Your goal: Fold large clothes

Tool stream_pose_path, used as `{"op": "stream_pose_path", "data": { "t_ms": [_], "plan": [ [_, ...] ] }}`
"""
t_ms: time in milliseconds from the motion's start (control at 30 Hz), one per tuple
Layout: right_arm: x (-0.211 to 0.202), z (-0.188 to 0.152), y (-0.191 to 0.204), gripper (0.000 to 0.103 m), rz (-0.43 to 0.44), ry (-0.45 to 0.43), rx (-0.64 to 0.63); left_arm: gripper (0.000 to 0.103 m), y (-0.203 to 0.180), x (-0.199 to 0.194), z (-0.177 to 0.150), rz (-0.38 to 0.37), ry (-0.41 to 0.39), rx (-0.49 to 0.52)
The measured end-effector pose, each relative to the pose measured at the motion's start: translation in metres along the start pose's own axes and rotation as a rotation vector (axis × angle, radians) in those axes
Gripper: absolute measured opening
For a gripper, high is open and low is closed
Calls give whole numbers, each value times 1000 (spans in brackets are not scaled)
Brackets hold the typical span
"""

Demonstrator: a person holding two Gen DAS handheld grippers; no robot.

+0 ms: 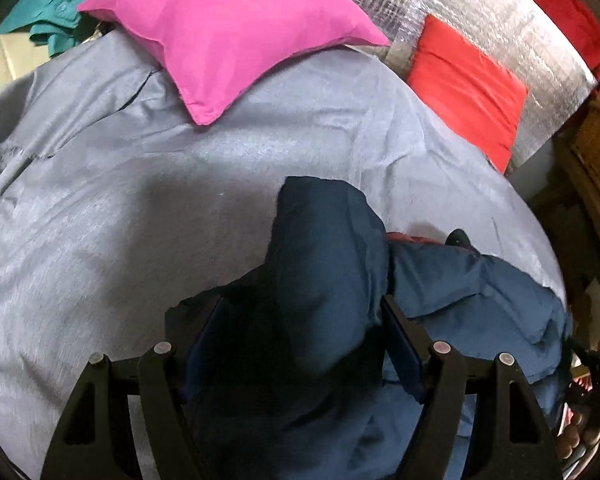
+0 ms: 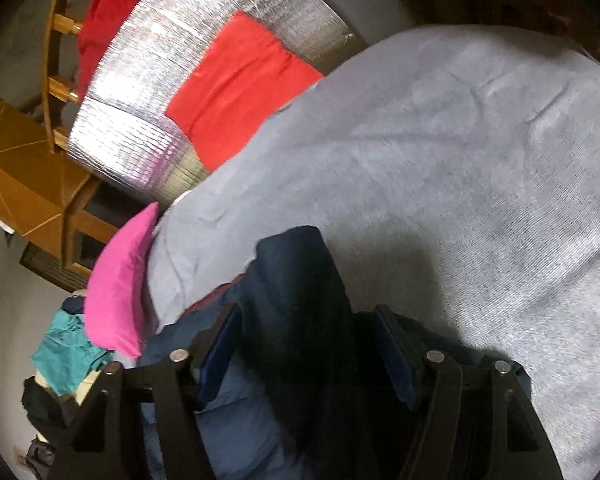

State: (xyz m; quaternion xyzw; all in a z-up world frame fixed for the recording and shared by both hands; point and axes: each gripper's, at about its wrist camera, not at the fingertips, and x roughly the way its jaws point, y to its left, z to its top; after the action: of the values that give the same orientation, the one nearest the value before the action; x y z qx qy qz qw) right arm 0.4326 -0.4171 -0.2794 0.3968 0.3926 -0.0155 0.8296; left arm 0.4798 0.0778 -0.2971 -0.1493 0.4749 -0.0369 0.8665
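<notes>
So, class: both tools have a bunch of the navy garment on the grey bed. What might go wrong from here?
1. The left tool and right tool each hold a thick wad of navy garment, which may slip.
2. The pink pillow on the grey sheet could obstruct spreading.

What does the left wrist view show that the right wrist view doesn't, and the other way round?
Only the left wrist view shows the left gripper with navy garment bunched between its fingers. Only the right wrist view shows the right gripper around another bunch of that garment, plus a wooden frame. Both share the grey sheet, pink pillow, red cloth, silver mat and teal garment.
</notes>
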Motion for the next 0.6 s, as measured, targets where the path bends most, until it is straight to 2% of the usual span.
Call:
{"op": "stream_pose_path", "data": {
  "t_ms": [33,67,133,167,233,300,400,533,567,600],
  "plan": [
    [4,0,0,40,-14,6,-1,75,-1,3,1,2,-1,4],
    [9,-2,0,40,-37,13,-6,73,-1,5,1,0,-1,4],
    [13,-3,2,28,-65,1,-29,65,-1,9,2,-10,8,4],
    [12,-3,6,26,-82,-11,-44,63,-2,11,2,-10,9,5],
    [7,-4,14,21,-110,-45,-79,53,-6,8,5,-17,-7,14],
    [-2,-7,28,20,-153,-100,-139,51,-14,-3,8,-13,-53,40],
    [-4,-9,31,20,-190,-126,-144,53,-24,-8,11,46,-86,104],
    [14,-12,6,28,-209,-44,-84,64,-19,18,4,81,34,108],
    [13,-12,4,28,-194,-47,-73,64,-19,17,3,84,38,108],
    [9,-11,3,33,-180,-57,-66,64,-20,14,3,92,36,115]
  ]
}}
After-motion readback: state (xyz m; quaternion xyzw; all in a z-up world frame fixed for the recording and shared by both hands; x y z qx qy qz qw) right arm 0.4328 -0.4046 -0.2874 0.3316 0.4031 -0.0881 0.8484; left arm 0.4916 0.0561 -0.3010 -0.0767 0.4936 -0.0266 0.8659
